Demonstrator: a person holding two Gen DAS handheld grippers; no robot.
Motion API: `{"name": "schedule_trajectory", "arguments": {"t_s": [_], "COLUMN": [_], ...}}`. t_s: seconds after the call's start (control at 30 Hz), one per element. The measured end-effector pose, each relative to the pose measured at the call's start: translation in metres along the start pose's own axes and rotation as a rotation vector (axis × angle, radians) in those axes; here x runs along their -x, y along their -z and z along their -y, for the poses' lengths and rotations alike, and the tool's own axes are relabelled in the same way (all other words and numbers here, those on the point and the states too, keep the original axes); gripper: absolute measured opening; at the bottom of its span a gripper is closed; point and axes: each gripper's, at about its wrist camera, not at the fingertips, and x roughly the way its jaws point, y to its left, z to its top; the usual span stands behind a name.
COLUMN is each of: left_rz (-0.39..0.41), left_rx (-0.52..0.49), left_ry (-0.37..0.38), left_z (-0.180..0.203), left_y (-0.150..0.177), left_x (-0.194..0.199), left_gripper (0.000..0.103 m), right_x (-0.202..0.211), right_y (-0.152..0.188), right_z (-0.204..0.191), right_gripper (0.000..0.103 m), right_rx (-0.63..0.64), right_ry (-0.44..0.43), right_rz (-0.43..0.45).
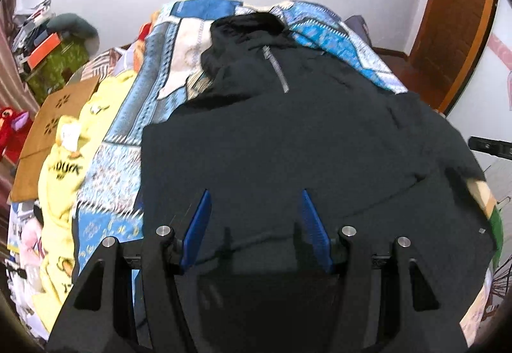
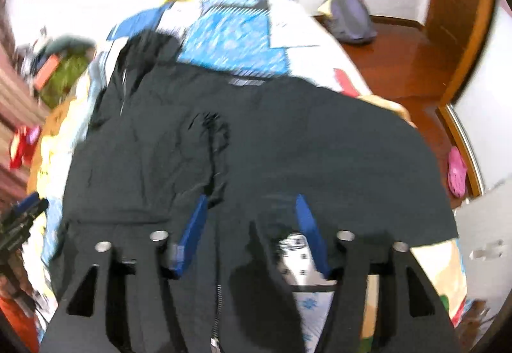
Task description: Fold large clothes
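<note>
Seemingly early on, the black jacket (image 1: 288, 135) lies spread across the bed's patterned quilt (image 1: 124, 135), filling mid-frame, unfolded, while left gripper (image 1: 256, 202) and right gripper (image 2: 251, 205) hover, jaws spread, holding nothing.

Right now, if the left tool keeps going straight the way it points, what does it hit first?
Probably the black jacket spread on the bed; the open left tool points right at it, though how far off is unclear.

The left black two-finger gripper with blue pads (image 1: 255, 196) has its jaws spread wide, gripping nothing; the right black, blue-padded gripper (image 2: 252, 201) is likewise spread.
</note>
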Motion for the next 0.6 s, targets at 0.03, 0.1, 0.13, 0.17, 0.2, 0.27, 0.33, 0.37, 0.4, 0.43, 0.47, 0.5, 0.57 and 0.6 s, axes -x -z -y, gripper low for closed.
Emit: {"name": "schedule_trajectory", "arguments": {"t_s": [0.03,0.1,0.13,0.17,0.2,0.27,0.33,0.37,0.4,0.43,0.47,0.5,0.57,0.6], "left_rz": [0.009,0.03,0.04,0.052,0.058,0.067,0.062,0.054,0.045,0.038,0.036,0.035,0.033,0.032], "left_rx": [-0.001,0.003,0.006,0.01,0.011,0.012,0.009,0.007,0.003,-0.002,-0.007,-0.014,-0.023,-0.023], "left_ry": [0.007,0.024,0.028,0.028,0.029,0.039,0.05,0.053,0.055,0.05,0.041,0.033,0.03,0.032], "left_z": [0.004,0.013,0.016,0.02,0.022,0.029,0.034,0.036,0.039,0.041,0.042,0.043,0.045,0.045], "left_y": [-0.005,-0.015,-0.018,-0.022,-0.024,-0.027,-0.028,-0.028,-0.028,-0.027,-0.027,-0.027,-0.026,-0.025], "left_x": [0.0,0.001,0.001,0.001,0.001,-0.002,-0.006,-0.009,-0.013,-0.017,-0.019,-0.022,-0.025,-0.026], "left_gripper": [0.057,0.057,0.057,0.057,0.058,0.062,0.063,0.063,0.063,0.063,0.063,0.063,0.063,0.063], "right_x": [0.007,0.013,0.013,0.012,0.008,-0.003,-0.016,-0.023,-0.028,-0.034,-0.039,-0.041,-0.051,-0.052], "right_y": [0.001,0.002,0.003,0.005,0.007,0.017,0.029,0.035,0.039,0.043,0.046,0.048,0.048,0.047], "right_z": [0.011,0.028,0.038,0.048,0.054,0.073,0.091,0.1,0.107,0.113,0.12,0.123,0.133,0.134], "right_gripper": [0.067,0.072,0.073,0.073,0.073,0.073,0.073,0.073,0.073,0.073,0.073,0.073,0.073,0.073], "right_rx": [-0.036,-0.087,-0.117,-0.149,-0.178,-0.258,-0.339,-0.385,-0.424,-0.467,-0.502,-0.521,-0.561,-0.576], "right_ry": [-0.012,-0.031,-0.031,-0.025,-0.02,-0.013,-0.041,-0.065,-0.087,-0.11,-0.132,-0.147,-0.156,-0.15], "right_rz": [0.022,0.033,0.031,0.025,0.016,-0.021,-0.057,-0.073,-0.079,-0.082,-0.079,-0.075,-0.066,-0.061]}}
